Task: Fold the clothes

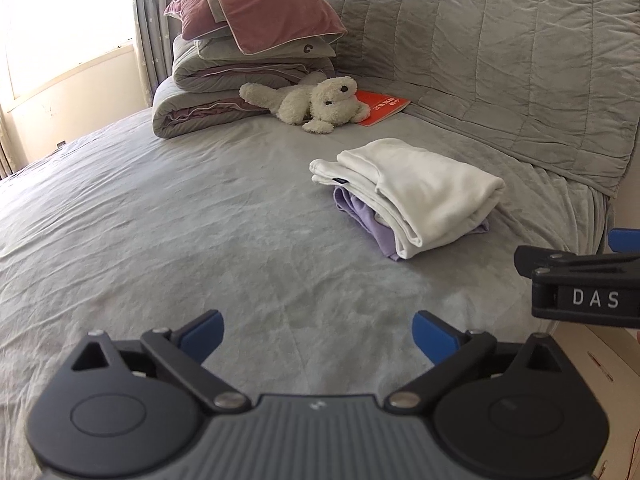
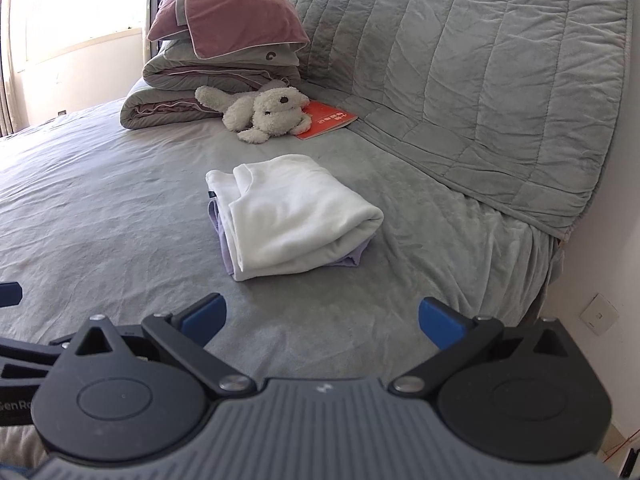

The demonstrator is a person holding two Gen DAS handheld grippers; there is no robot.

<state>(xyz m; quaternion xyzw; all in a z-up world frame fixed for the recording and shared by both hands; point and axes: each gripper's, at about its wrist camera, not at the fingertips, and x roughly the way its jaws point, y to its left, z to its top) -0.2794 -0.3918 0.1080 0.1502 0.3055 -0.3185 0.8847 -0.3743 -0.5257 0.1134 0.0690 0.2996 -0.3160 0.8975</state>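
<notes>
left wrist, right wrist: side by side, low over bed (image 1: 160, 220) | shared: folded clothes (image 2: 296, 220)

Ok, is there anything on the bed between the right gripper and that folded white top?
Nothing visible: only bare grey bedsheet lies between the open right gripper and the folded white top.

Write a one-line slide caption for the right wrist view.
Open right gripper faces a folded white garment stacked on a purple one on the grey bed.

I am counting two folded garments (image 2: 296, 216) stacked, one plush dog (image 2: 266, 114), one red book (image 2: 330, 122), two pillows (image 2: 224, 16).
</notes>
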